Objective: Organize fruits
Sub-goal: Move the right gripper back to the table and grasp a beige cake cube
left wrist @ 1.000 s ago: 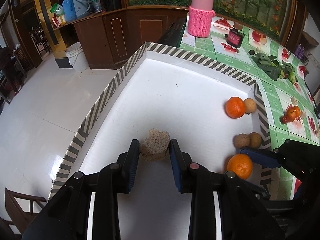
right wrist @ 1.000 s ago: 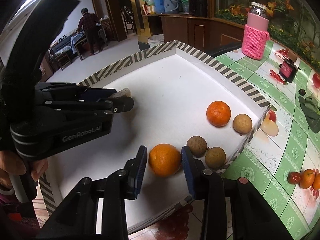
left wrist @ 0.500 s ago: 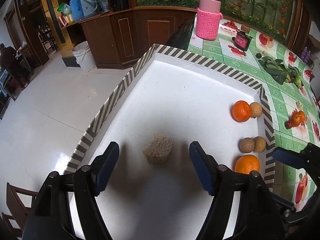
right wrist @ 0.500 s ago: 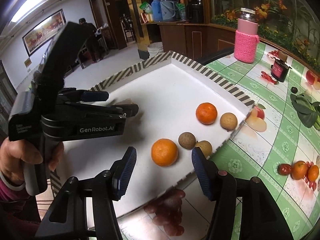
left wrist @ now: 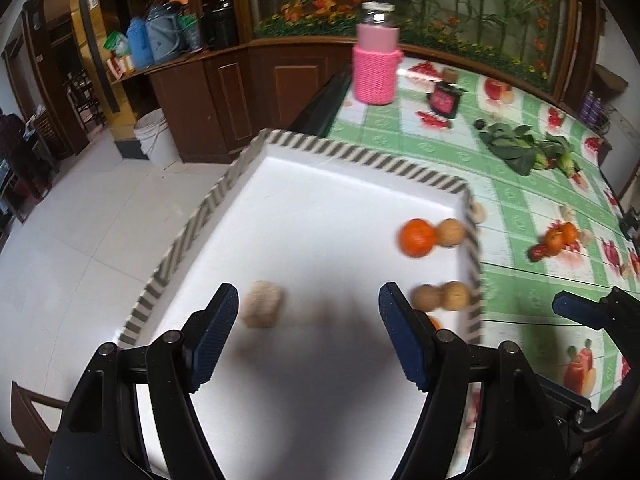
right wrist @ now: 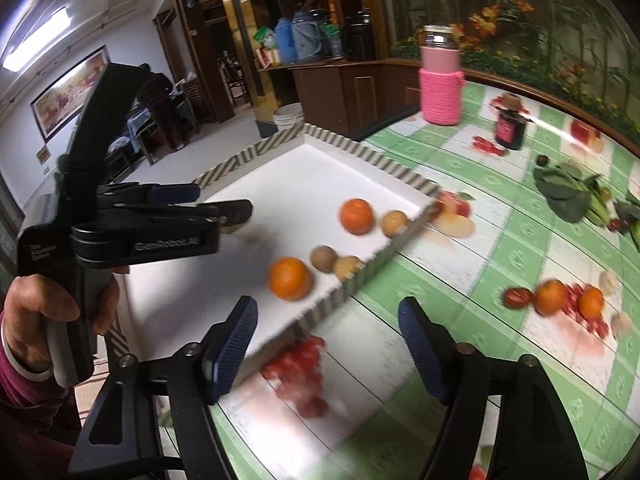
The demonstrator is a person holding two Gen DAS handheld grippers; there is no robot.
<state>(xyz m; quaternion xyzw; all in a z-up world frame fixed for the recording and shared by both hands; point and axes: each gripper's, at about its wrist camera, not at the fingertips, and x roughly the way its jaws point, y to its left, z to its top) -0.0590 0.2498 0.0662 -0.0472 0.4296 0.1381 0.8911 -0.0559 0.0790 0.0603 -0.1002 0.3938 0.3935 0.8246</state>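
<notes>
Nearest in the left wrist view, the left gripper [left wrist: 308, 336] hangs over the near end of a white tray [left wrist: 344, 184] with its ribbed blue pads spread wide and nothing between them. Just inside the left pad lies a rough, tan, blocky lump [left wrist: 263, 309], blurred, resting on the smooth tray floor near the striped left rim. The right gripper [right wrist: 326, 354] is likewise released, its ridged dark-blue pads wide apart above the glossy green-checked tablecloth [right wrist: 500, 240] and the tray's near right edge, gripping nothing. Beyond it, inside the tray, a round pebbly orange [right wrist: 289, 279] sits nearest, with two small matte brown round fruits [right wrist: 336, 263] touching each other just beyond it against the striped rim. Farther along that rim a second orange [right wrist: 356, 216] touches another brown round fruit [right wrist: 394, 223]. Out on the tablecloth to the right lie two small orange fruits [right wrist: 570, 299] beside a dark red one. Farther off lies a bunch of leafy greens [right wrist: 568, 196], then a dark jar [right wrist: 509, 130], and farthest a glass jar in a pink knitted sleeve [right wrist: 441, 94].
</notes>
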